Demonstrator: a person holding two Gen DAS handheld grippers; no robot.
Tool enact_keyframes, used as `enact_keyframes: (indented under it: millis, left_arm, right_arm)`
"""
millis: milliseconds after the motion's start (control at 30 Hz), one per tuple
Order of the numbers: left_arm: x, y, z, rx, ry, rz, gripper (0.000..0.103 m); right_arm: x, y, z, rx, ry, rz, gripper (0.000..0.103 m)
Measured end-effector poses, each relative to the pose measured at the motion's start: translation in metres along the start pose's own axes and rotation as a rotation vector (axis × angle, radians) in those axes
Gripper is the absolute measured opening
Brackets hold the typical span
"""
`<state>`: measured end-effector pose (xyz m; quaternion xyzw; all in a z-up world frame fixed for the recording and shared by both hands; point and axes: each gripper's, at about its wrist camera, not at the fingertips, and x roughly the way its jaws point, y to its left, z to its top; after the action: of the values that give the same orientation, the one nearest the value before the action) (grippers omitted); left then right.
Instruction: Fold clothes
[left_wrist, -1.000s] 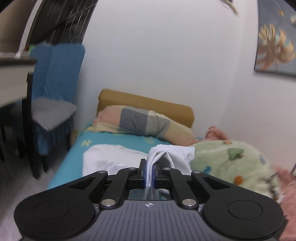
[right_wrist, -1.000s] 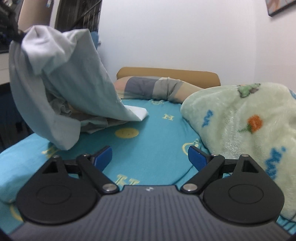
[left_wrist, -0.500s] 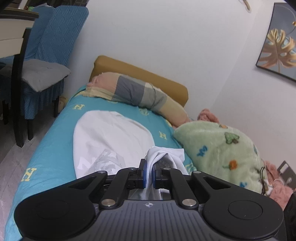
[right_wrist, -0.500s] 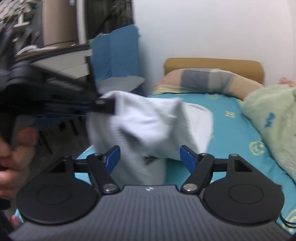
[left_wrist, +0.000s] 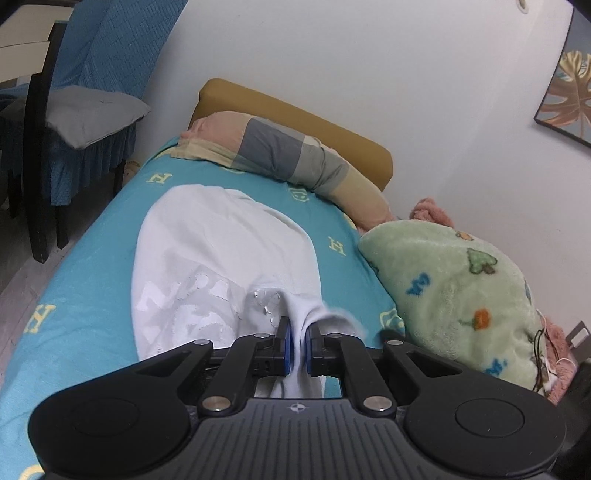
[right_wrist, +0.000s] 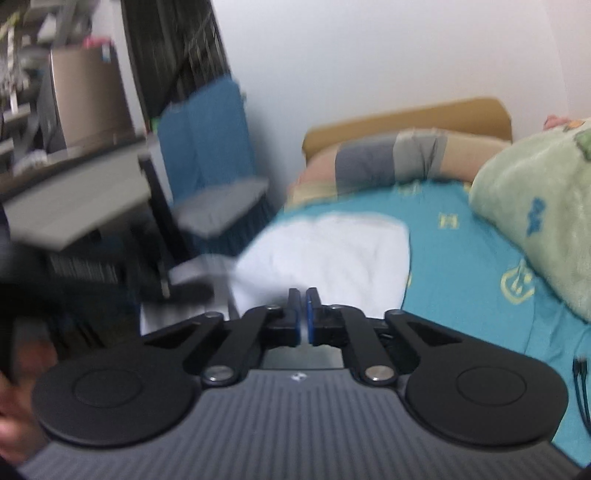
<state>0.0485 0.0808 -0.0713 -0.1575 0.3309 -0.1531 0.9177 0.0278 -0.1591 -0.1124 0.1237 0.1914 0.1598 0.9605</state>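
Pinching a bunched fold of white cotton garment (left_wrist: 221, 254), the left tool (left_wrist: 297, 349) has its blue pads pressed against the cloth in the left wrist view. Remaining cloth: spread flat lengthwise on the bed with the teal sheet printed with yellow letters (left_wrist: 92, 240), a cracked silver print showing near the tool. Head of bed: long patchwork bolster pillow in peach, grey and beige (left_wrist: 280, 158), lying against a mustard upholstered headboard (left_wrist: 295, 107). Right of the garment: fluffy pale green blanket with cartoon motifs (left_wrist: 461, 295), heaped, with pink plush fabric (left_wrist: 430, 210) behind it. Left of the bed: chair draped in blue cloth with a grey seat cushion (left_wrist: 92, 114). Wall: framed picture of golden leaves (left_wrist: 569, 96).

Right wrist view, blurred by motion. Right tool (right_wrist: 302, 314): jaws have just been closing and now stand pressed together; whether any cloth is caught between the pads cannot be told. White garment (right_wrist: 332, 254) lies on the teal sheet (right_wrist: 461, 258) just beyond the fingertips. Green blanket (right_wrist: 535, 221) at right, bolster (right_wrist: 388, 162) and headboard (right_wrist: 406, 118) beyond. A hand (right_wrist: 14, 417) shows at the lower left edge.
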Motion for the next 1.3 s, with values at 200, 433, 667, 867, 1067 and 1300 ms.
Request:
enact_keyframes:
  millis: [200,433,667,867,1067,1300]
  left_arm:
    - [0.008,-0.03,-0.012,0.119,0.011,0.035,0.008]
    - [-0.002,-0.031,-0.012,0.075,-0.028,0.057,0.007]
    - [-0.014,-0.019,-0.006,0.005,-0.047,0.059,0.007]
    - [-0.013,-0.014,-0.003,-0.017,-0.043,0.057,0.008]
    - [-0.012,-0.018,-0.005,0.012,-0.046,0.111,0.008]
    - [-0.026,-0.031,-0.013,0.064,-0.043,0.14,0.017]
  right_arm:
    - [-0.016,-0.03,0.023,0.099,-0.11,0.038,0.003]
    - [-0.01,-0.033,0.009,0.042,-0.013,0.047,0.011]
    - [-0.006,-0.018,-0.007,-0.01,0.0,0.098,0.081]
    - [0.026,-0.002,-0.022,-0.132,0.115,0.096,0.079]
    - [0.035,-0.024,-0.014,0.023,0.085,0.15,0.01]
    - [0.014,-0.038,0.01,0.158,-0.034,0.223,0.004]
